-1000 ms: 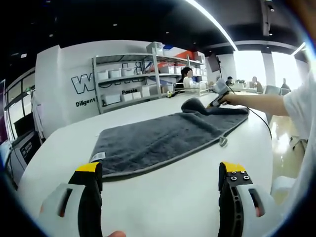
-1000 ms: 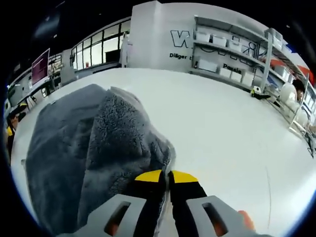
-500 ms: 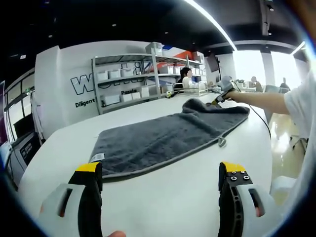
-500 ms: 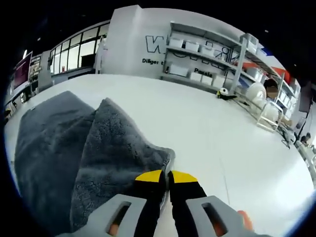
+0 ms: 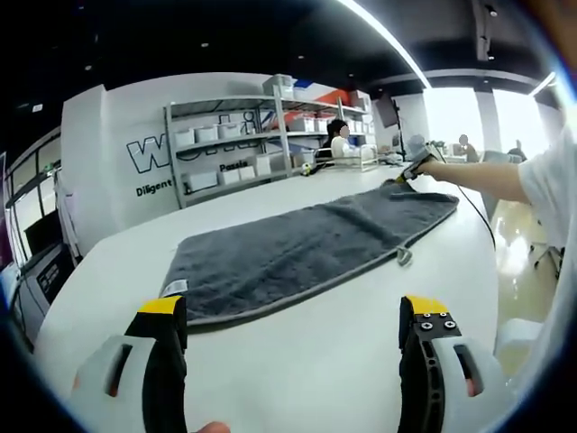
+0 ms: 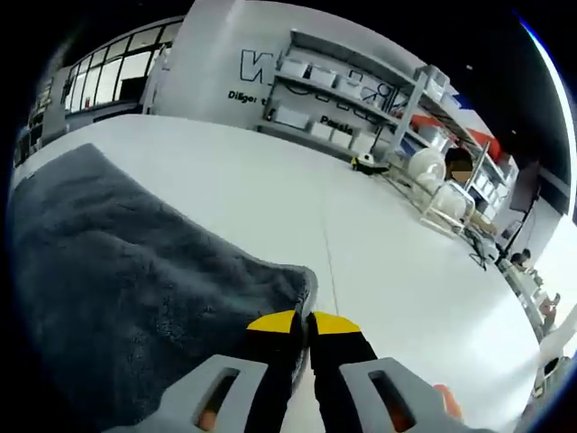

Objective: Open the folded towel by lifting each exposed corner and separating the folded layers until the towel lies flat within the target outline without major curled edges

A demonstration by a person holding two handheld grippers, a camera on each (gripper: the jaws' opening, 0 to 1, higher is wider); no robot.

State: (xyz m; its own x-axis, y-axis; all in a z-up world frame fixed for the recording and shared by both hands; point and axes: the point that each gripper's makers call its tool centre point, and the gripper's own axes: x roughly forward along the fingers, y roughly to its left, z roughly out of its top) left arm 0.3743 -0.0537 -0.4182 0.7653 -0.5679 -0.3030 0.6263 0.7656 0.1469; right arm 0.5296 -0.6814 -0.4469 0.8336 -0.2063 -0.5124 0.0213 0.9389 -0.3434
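A dark grey towel (image 5: 297,248) lies spread long across the white table (image 5: 297,361), with a small white label at its near left corner and a loop on its right edge. My left gripper (image 5: 293,338) stands open over the bare table, short of the towel's near edge. In the left gripper view, my right gripper (image 5: 407,171) is at the towel's far corner, held out by a person's arm. In the right gripper view, my right gripper (image 6: 303,327) is shut on the towel's corner (image 6: 293,284), and the towel (image 6: 117,262) stretches away flat to the left.
Metal shelves (image 5: 252,149) with white boxes stand behind the table against a lettered wall. A person (image 5: 341,142) sits beyond the far end. A small yellow and black object (image 6: 365,163) rests on the table near a white wire rack (image 6: 446,200). A cable (image 5: 478,221) trails over the right edge.
My right gripper has pulled the towel's top layer outward to the far end. The raised fold has flattened and the towel now lies in one layer. The left gripper has stayed put.
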